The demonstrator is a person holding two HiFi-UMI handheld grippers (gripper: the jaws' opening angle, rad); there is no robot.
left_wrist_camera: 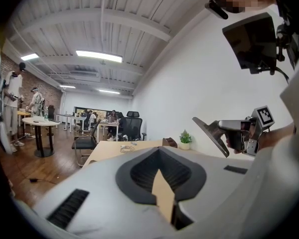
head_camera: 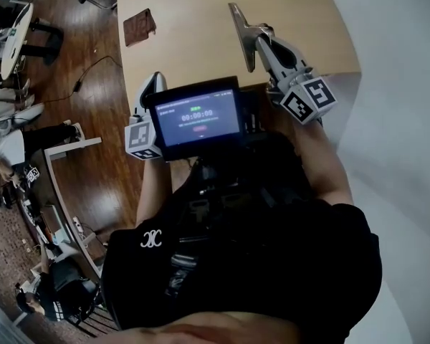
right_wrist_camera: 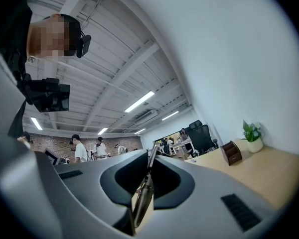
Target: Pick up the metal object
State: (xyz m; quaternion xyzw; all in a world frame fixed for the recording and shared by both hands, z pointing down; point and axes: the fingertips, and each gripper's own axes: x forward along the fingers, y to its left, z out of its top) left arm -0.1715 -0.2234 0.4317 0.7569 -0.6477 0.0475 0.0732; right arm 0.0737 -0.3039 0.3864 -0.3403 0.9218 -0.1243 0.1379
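Chest-mounted screen aside, the right tongs clamp the metal object above the table — apparently lifted clear — while the left tongs stay out of it, closed and empty.

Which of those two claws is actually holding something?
The right claw. Its jaws are pinched on a thin, flat metal object, which it holds up in the air. The left claw is shut with nothing in it.
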